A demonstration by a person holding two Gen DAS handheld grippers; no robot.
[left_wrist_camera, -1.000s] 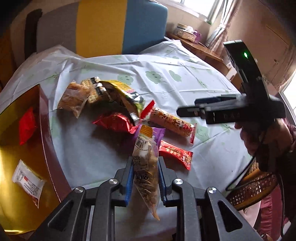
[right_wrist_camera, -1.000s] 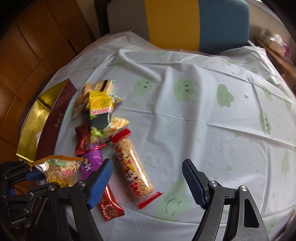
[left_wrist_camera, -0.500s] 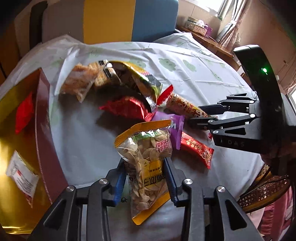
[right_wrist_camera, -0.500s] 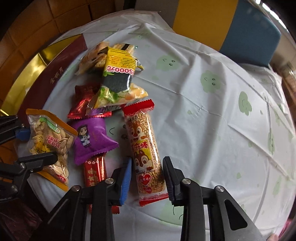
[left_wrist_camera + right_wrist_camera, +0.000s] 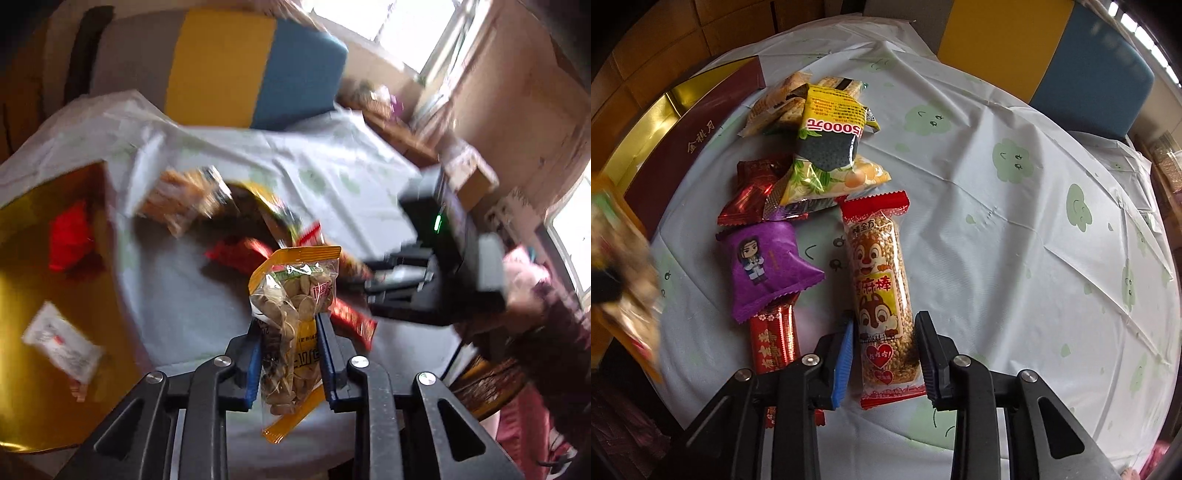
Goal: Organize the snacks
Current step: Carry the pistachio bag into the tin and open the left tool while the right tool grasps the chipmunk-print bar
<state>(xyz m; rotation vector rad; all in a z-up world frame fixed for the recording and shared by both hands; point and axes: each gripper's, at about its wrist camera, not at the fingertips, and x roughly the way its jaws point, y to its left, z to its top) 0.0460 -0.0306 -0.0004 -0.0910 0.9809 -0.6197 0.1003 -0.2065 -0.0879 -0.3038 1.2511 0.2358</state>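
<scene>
My left gripper (image 5: 288, 354) has its jaws closed on the seed packet (image 5: 295, 306), a clear bag with an orange top strip, held upright above the desk (image 5: 177, 295) with its lower end hanging below my fingers. To my left sits the gold box (image 5: 33, 280), with a red packet (image 5: 70, 236) and a white sachet (image 5: 62, 343) lying inside it. My right gripper (image 5: 884, 358) has its jaws partly open on either side of the sesame stick (image 5: 881, 291), a long clear wrapper with red ends and a squirrel printed on it, lying flat on the white cloth; I cannot tell whether the pads touch the wrapper. Just beside the stick lies the purple packet (image 5: 766, 266), overlapping a red bar (image 5: 772, 339) below it. Farther away, the yellow packet (image 5: 833, 122) sits atop a pile with a dark red wrapper (image 5: 750, 192) and cracker packs (image 5: 775, 103).
</scene>
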